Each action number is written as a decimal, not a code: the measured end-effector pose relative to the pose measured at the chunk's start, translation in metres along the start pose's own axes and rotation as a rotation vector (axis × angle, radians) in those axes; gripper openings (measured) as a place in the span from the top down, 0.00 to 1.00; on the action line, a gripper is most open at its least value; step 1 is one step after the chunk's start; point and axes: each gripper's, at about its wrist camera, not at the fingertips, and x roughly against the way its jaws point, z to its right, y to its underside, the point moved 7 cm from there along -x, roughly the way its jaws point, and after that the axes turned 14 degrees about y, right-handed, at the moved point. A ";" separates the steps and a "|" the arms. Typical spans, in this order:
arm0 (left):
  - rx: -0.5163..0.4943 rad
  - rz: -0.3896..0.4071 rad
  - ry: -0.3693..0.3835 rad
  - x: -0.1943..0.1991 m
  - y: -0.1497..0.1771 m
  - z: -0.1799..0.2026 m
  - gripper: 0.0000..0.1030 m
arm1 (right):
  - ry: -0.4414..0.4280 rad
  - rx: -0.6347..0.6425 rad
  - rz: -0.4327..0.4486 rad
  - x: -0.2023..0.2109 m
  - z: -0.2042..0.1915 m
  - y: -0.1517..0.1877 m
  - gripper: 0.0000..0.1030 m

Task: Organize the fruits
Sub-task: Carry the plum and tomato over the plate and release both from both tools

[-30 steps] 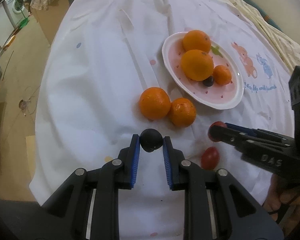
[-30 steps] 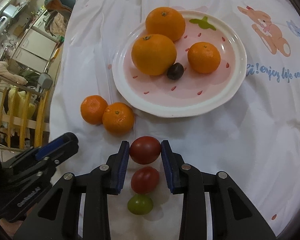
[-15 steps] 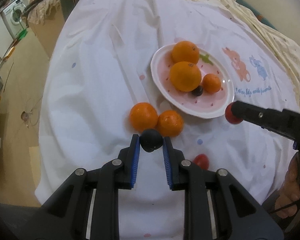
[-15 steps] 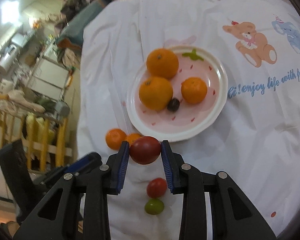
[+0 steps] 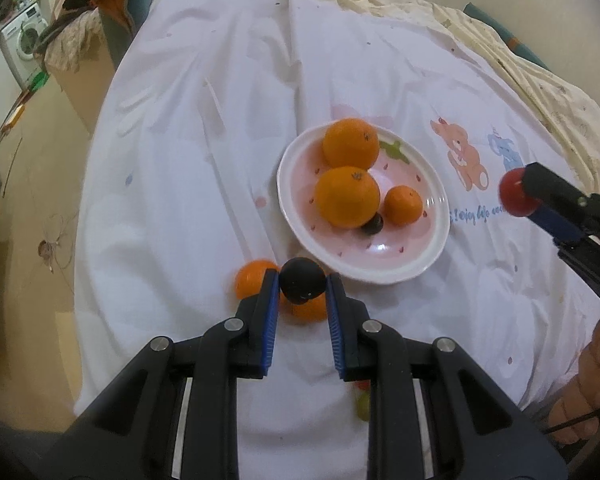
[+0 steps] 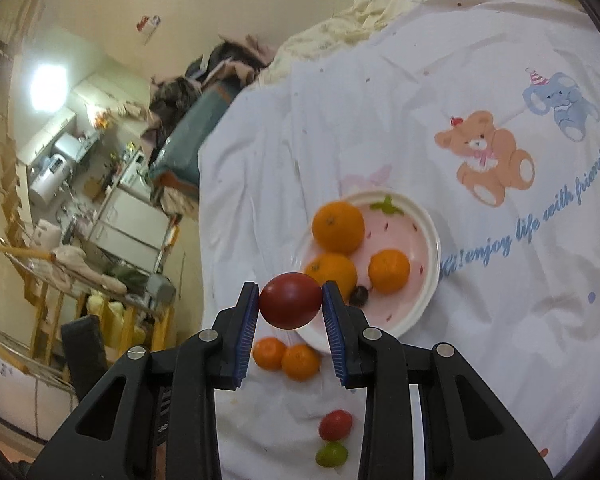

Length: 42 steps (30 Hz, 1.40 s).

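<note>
At the bottom centre of the left wrist view, the left gripper [image 5: 302, 292] is clenched on one dark round fruit [image 5: 302, 286], held above the cloth. In the right wrist view the right gripper [image 6: 290, 300] grips one dark red tomato [image 6: 290, 300] at lower centre.

Below it, near the bottom edge, lie one small red tomato [image 6: 335, 425] and one green tomato [image 6: 331, 454], touching. Just above them sit two loose mandarins [image 6: 286, 357] side by side, close to the near rim of the pink plate [image 6: 428, 240].

The plate holds three oranges [image 6: 338, 227] and one small dark fruit [image 6: 358, 295]; its lower right part is bare. The white cloth [image 5: 188, 184] lies open to the left of the plate and above it. Its left edge drops to the floor at the left of the left wrist view.
</note>
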 end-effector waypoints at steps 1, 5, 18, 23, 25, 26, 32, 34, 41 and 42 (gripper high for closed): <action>-0.008 0.004 -0.004 0.000 -0.005 0.000 0.81 | -0.001 -0.006 0.010 0.002 0.001 -0.004 0.67; -0.026 0.020 -0.019 0.000 -0.023 -0.002 0.81 | 0.010 -0.032 0.024 -0.002 0.012 -0.021 0.67; -0.054 0.026 -0.006 -0.027 -0.078 -0.009 0.81 | 0.089 -0.054 -0.019 -0.043 0.043 -0.054 0.67; -0.044 0.004 0.016 -0.053 -0.090 -0.013 0.81 | 0.124 -0.021 -0.060 -0.069 0.048 -0.059 0.67; -0.041 0.006 -0.007 -0.063 -0.095 -0.017 0.81 | 0.135 -0.007 -0.075 -0.076 0.049 -0.059 0.67; -0.040 0.002 -0.010 -0.067 -0.096 -0.018 0.81 | 0.143 -0.001 -0.085 -0.081 0.050 -0.058 0.67; -0.038 -0.019 0.008 -0.091 -0.103 -0.016 0.81 | 0.161 -0.030 -0.140 -0.102 0.066 -0.050 0.67; -0.026 -0.032 0.008 -0.098 -0.104 -0.018 0.81 | 0.165 -0.038 -0.158 -0.106 0.070 -0.046 0.66; -0.008 -0.073 0.001 -0.116 -0.100 -0.024 0.80 | 0.188 -0.035 -0.179 -0.113 0.081 -0.041 0.66; -0.007 -0.076 0.001 -0.117 -0.101 -0.024 0.80 | 0.190 -0.037 -0.183 -0.114 0.083 -0.041 0.66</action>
